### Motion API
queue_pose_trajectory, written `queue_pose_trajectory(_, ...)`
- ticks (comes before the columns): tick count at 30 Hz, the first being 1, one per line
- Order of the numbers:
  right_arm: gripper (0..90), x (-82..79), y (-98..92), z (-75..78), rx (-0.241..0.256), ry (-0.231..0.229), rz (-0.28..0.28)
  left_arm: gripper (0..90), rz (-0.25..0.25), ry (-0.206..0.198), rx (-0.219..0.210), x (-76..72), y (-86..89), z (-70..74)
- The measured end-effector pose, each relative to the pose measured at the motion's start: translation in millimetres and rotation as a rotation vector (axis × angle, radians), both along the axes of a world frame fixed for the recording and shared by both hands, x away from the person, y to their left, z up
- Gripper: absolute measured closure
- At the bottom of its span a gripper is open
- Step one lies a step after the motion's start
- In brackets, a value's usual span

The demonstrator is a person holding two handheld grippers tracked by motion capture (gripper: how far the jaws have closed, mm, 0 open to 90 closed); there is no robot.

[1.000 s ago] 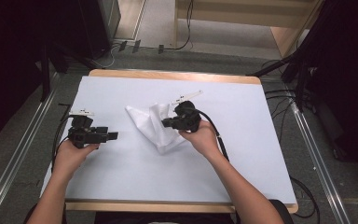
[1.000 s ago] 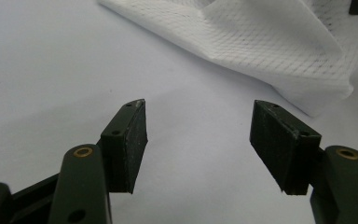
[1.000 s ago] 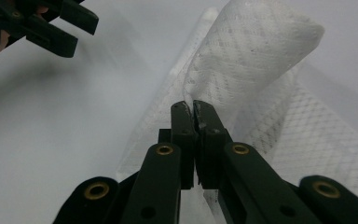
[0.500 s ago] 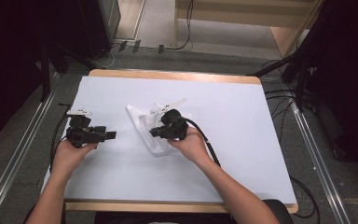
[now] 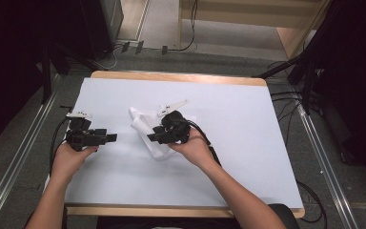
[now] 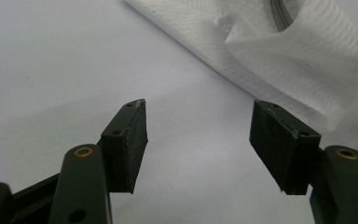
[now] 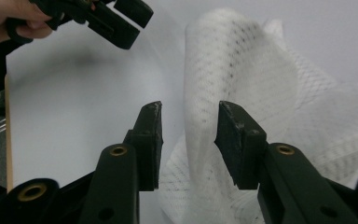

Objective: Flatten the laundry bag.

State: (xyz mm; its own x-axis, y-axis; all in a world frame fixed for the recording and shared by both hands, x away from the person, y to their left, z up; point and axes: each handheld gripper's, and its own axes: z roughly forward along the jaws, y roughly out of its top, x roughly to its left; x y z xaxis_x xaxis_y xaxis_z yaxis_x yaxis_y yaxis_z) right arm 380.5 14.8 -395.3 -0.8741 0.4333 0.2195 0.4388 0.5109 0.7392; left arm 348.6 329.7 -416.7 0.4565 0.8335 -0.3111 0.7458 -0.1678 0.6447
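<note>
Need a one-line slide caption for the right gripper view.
Right gripper, jaws open around a raised fold of white mesh cloth; left gripper waits beyond.

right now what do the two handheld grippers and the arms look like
Both the left gripper and right gripper are black, blocky hand units with a black cable trailing back. Each carries a small whitish plate on top. Their jaws are flat dark rectangular pads on arms with brass-coloured rivets. The forearms are bare, no sleeves in sight.
</note>
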Motion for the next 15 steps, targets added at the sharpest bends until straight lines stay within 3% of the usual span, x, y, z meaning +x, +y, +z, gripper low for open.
queue_pose_trajectory(4, 61.8, 0.7, -11.5, 14.0, 0.022, -0.019, -0.024, 37.9, 0.005, 0.001, 0.0, -0.4, 1.9, 0.7)
queue_pose_trajectory(5, 70.1, 3.8, -21.1, 19.8, 0.028, -0.027, -0.042, 37.9, 0.008, -0.001, -0.001, -0.5, 2.3, 0.5)
queue_pose_trajectory(7, 77.4, 7.4, -29.9, 21.6, 0.029, -0.018, -0.06, 37.9, 0.008, 0.0, -0.003, -0.6, 2.4, 0.5)
queue_pose_trajectory(10, 84.7, 15.8, -44.2, 17.5, 0.021, 0.003, -0.105, 37.9, 0.005, 0.0, 0.001, -0.5, 2.8, 0.6)
queue_pose_trajectory(15, 90.0, 29.4, -59.6, -5.1, -0.028, 0.035, -0.171, 38.0, 0.004, -0.002, -0.001, 0.9, 2.8, 2.1)
